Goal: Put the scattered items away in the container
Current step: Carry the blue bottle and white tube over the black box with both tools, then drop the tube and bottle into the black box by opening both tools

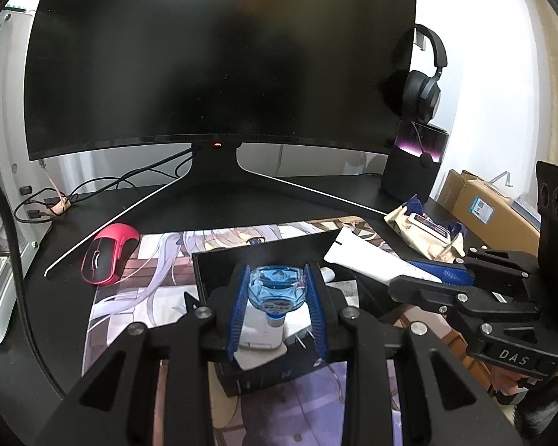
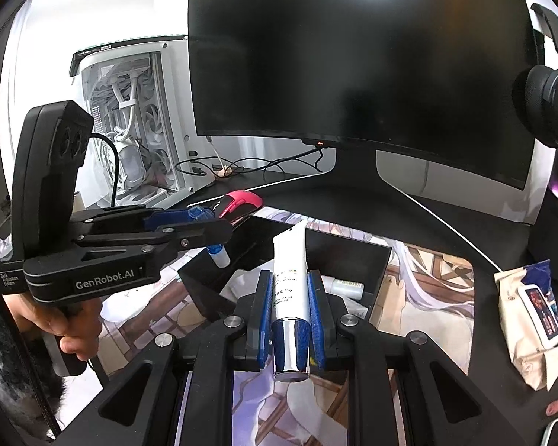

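My left gripper [image 1: 277,278] is shut on a small clear-blue bottle [image 1: 275,290] with a white cap, held over the open black box [image 1: 264,251] on the printed desk mat. In the right wrist view that same gripper [image 2: 219,225] comes in from the left, the bottle's cap [image 2: 218,255] hanging above the box's left corner. My right gripper [image 2: 290,278] is shut on a white tube [image 2: 290,260] with a silver cap, just in front of the box [image 2: 353,254]. A small white item [image 2: 348,287] lies inside the box.
A beige pack of wet wipes [image 1: 426,230] lies right of the box and a red mouse [image 1: 108,256] left of it. Behind stand a curved monitor [image 1: 219,55], headphones [image 1: 424,89] on a dark stand and a white PC case [image 2: 137,122]. A cardboard carton [image 1: 476,204] sits at the far right.
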A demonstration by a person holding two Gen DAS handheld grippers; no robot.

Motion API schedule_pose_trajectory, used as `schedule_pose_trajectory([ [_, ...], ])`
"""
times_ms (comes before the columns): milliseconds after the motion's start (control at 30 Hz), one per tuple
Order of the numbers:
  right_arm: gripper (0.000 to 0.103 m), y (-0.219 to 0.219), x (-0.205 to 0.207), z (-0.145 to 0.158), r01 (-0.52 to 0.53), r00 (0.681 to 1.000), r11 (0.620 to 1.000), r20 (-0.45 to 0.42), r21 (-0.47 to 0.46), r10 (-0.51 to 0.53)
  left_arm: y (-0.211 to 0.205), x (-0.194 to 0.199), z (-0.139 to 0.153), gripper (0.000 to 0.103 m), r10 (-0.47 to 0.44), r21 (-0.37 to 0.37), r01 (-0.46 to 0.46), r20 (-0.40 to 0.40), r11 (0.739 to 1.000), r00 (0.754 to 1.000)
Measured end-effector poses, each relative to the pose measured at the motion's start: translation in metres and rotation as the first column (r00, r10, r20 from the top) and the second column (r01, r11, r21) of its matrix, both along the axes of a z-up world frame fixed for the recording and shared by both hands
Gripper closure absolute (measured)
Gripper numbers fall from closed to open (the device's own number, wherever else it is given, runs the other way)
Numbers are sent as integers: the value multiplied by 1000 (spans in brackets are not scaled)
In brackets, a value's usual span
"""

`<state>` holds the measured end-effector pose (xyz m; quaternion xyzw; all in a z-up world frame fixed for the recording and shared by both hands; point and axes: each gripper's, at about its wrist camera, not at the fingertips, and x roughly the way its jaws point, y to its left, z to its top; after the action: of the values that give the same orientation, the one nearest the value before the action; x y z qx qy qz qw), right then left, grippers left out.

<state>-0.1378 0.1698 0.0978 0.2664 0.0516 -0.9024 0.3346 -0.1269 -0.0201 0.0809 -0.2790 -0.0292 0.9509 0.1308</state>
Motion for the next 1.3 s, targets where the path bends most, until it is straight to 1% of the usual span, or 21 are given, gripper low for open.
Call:
schedule_pose_trajectory([
  [433,85,-9,-15,2,-14,1000,1000,11,10,14,-1,-18,-4,74,-2,-4,2,23,1000,1000],
  [900,85,-14,-40,-15,-21,995,999,95,30,18,4,-42,-16,74,3,-16,-2,68,1000,998],
  [1300,85,-17,-56,-18,-13,994,999,113,33,9,9,-49,-15,74,-9,-20,10,79,1000,997],
])
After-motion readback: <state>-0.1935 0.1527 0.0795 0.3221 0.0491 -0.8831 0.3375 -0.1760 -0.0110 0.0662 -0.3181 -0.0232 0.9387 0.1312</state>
